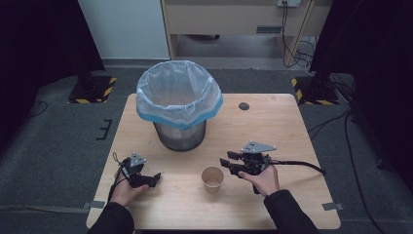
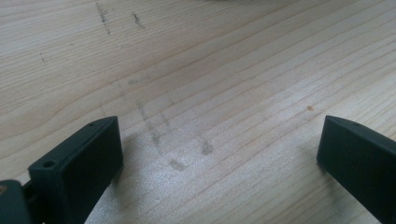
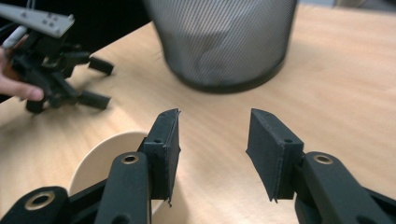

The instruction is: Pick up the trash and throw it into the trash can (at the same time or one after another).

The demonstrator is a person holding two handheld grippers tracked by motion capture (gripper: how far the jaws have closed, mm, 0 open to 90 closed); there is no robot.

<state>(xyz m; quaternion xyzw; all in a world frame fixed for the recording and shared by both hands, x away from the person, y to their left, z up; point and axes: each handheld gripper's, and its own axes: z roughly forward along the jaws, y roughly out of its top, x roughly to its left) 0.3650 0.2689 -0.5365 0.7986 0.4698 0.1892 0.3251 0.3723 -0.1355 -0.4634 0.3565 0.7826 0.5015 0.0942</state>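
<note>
A brown paper cup (image 1: 213,177) stands upright and empty on the wooden table (image 1: 277,131), near its front edge. My right gripper (image 1: 227,159) hangs just right of the cup, its jaws pointing left toward it. In the right gripper view this gripper (image 3: 215,119) is open with bare table between the jaws, and the cup's rim (image 3: 100,158) lies under the left jaw. My left gripper (image 1: 152,179) rests at the front left, open, its jaws (image 2: 219,135) spread wide over bare wood. It also appears in the right gripper view (image 3: 105,83), held by a hand.
A black mesh waste bin (image 1: 179,132) with a white plastic liner (image 1: 178,92) stands at the table's middle back, behind the cup; its mesh wall (image 3: 224,42) looms ahead in the right gripper view. A small dark disc (image 1: 244,106) sits in the tabletop at back right.
</note>
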